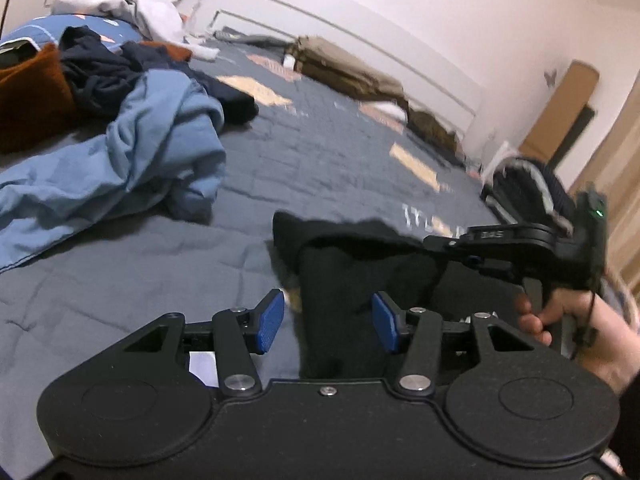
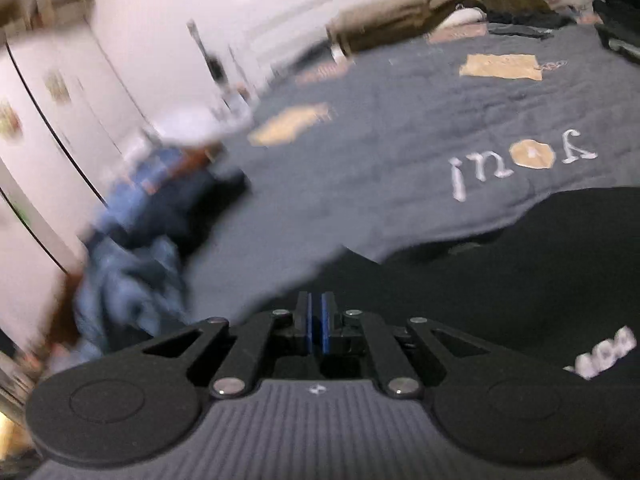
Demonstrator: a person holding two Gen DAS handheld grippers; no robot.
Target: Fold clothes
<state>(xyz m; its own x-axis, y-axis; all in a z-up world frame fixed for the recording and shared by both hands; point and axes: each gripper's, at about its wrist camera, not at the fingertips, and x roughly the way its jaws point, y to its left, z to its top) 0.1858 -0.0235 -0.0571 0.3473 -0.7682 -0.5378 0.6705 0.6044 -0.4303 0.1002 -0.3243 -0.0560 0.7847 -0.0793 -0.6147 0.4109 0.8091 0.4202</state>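
Grey quilted bed [image 1: 320,152]: black cloth garment [image 1: 340,320] at 12 o'clock of left claw [image 1: 328,322].
Left claw's blue pads stand apart astride its near-to-far fold; right claw [image 2: 316,320], at 3 o'clock, is pressed together, whether pinching cloth I cannot tell.

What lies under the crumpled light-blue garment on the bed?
The crumpled light-blue garment rests on the dark grey quilted bedspread. Beside it, a navy garment and a rust-brown one are piled; whether they run beneath it is hidden.
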